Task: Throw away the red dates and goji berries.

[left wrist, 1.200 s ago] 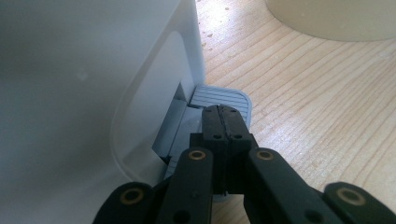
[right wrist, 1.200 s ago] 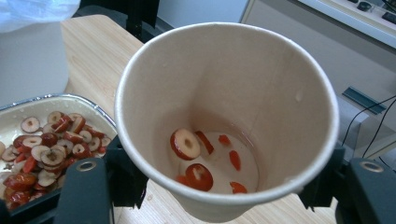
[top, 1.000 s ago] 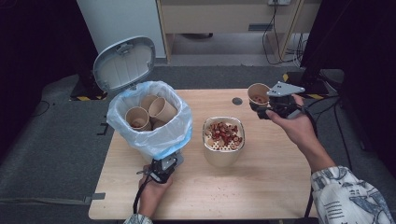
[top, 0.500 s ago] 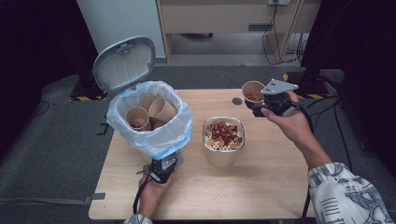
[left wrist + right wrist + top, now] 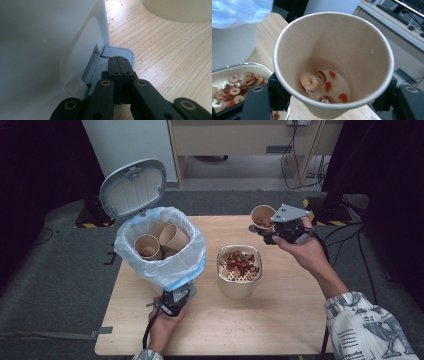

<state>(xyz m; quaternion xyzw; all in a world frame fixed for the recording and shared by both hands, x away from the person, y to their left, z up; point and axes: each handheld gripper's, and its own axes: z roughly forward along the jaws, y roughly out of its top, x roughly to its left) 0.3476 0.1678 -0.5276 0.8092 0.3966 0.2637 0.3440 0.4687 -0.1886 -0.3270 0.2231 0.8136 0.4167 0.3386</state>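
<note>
Cup (image 5: 263,216) of tea dregs, pinched by the right gripper (image 5: 270,227), has drifted toward the strainer bowl (image 5: 239,277), likely for pouring, while the left gripper (image 5: 176,298), jaws pressed together, holds down the bin pedal (image 5: 117,53).

four paper cups (image 5: 262,216), one strainer bowl (image 5: 239,270), one bin (image 5: 165,270)

High view overhead; claw views close, share table (image 5: 280,320).

Tan paper cup (image 5: 332,62) — red slices inside — pale blue bag (image 5: 165,265), white bin (image 5: 50,45)
</note>
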